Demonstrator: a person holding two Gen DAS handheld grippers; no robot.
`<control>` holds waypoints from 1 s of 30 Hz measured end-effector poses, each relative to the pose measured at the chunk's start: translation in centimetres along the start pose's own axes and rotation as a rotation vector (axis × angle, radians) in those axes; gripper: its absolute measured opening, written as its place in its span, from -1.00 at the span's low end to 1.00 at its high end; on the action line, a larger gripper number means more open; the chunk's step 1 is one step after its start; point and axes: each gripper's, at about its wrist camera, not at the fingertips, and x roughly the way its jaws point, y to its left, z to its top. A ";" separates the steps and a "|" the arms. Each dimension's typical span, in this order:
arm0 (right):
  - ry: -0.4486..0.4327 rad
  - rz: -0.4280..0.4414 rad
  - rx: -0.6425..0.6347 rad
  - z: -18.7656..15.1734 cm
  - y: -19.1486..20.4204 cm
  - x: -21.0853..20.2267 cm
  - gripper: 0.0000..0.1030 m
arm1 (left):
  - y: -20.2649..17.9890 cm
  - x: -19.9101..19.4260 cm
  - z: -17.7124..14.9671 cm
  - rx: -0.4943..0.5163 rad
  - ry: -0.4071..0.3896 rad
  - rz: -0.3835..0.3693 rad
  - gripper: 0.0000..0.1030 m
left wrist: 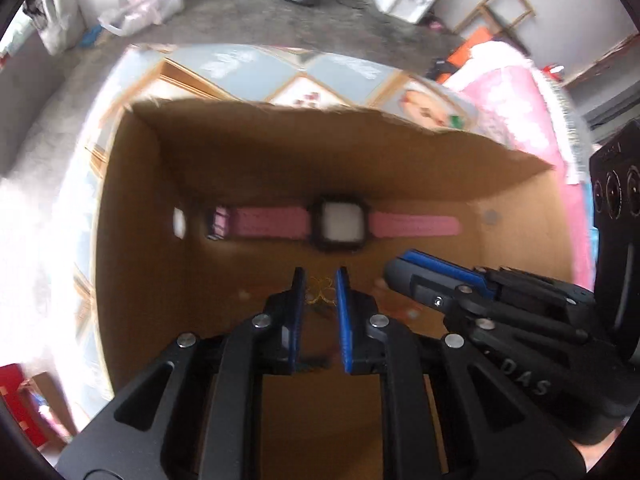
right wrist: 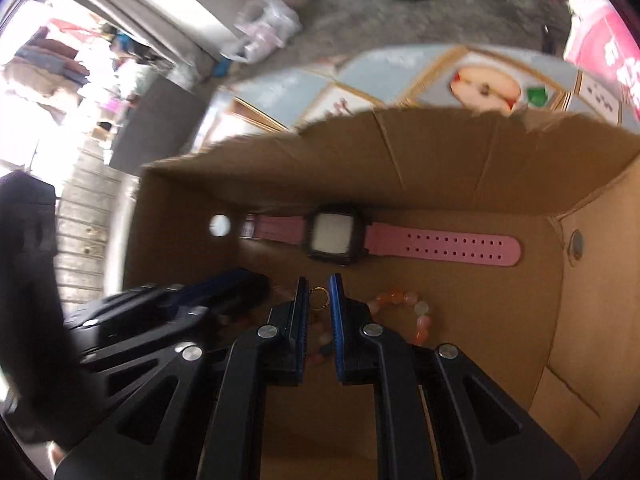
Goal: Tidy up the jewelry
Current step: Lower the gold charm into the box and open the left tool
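Left wrist: left gripper (left wrist: 320, 276) fingers pinch a gold wire charm (left wrist: 320, 292), right gripper (right wrist: 319, 282) fingers pinch a gold ring (right wrist: 319, 297), both over the cardboard box (right wrist: 580, 320) holding a pink watch (right wrist: 380, 240).

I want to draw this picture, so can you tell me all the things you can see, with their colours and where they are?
cardboard box: one, brown, open, on the patterned tabletop
watch: one, pink strap with black case, flat on the box floor by the far wall
bead bracelet: one, orange and white, on the box floor, nearer than the watch
gold butterfly piece: one, gold, between the left gripper's fingers
gold ring: one, gold, between the right gripper's fingers
plastic bag: one, clear, on the grey floor beyond the table
left gripper: one, black with blue pads, over the box
right gripper: one, black with blue pads, over the box
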 end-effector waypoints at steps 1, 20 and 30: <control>0.019 -0.007 0.009 0.2 -0.1 0.6 -0.78 | 0.1 0.4 0.3 -0.004 -0.002 0.018 -0.75; 0.046 0.120 0.223 -0.6 -3.5 2.8 -0.58 | 0.7 1.2 0.2 -0.006 -0.006 0.012 -0.61; -0.078 0.111 0.007 -3.2 1.2 -4.1 -0.39 | -2.1 -6.1 -6.0 0.226 -0.172 0.112 -0.43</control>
